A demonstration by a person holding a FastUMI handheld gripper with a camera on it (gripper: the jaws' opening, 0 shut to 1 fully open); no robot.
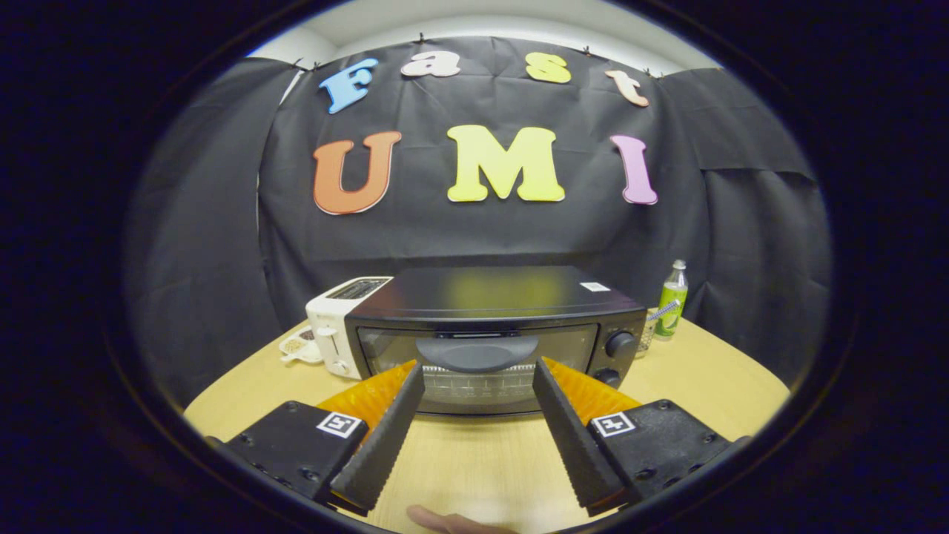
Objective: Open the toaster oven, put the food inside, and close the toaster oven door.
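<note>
Toaster oven [489, 337] standing toward the far middle of the table [689, 378], door shut, dark curved handle [477, 352] across the top of the glass, two knobs [620, 344] stacked on its right side. Gripper [478, 378] held low over the near part of the table, fingers [382, 437] spread wide apart, holding nothing, tips reaching up just in front of the oven door to either side of the handle, whether touching the glass not clear. White slot toaster [337, 322] pressed up beside the oven's left wall, small white dish [299, 346] with something grainy near the table's left edge. Green bottle [672, 300] upright toward the far right corner, a small clear jar [646, 334] between it and the oven. Fingertip of a person [445, 521] at the near edge, between the fingers.
</note>
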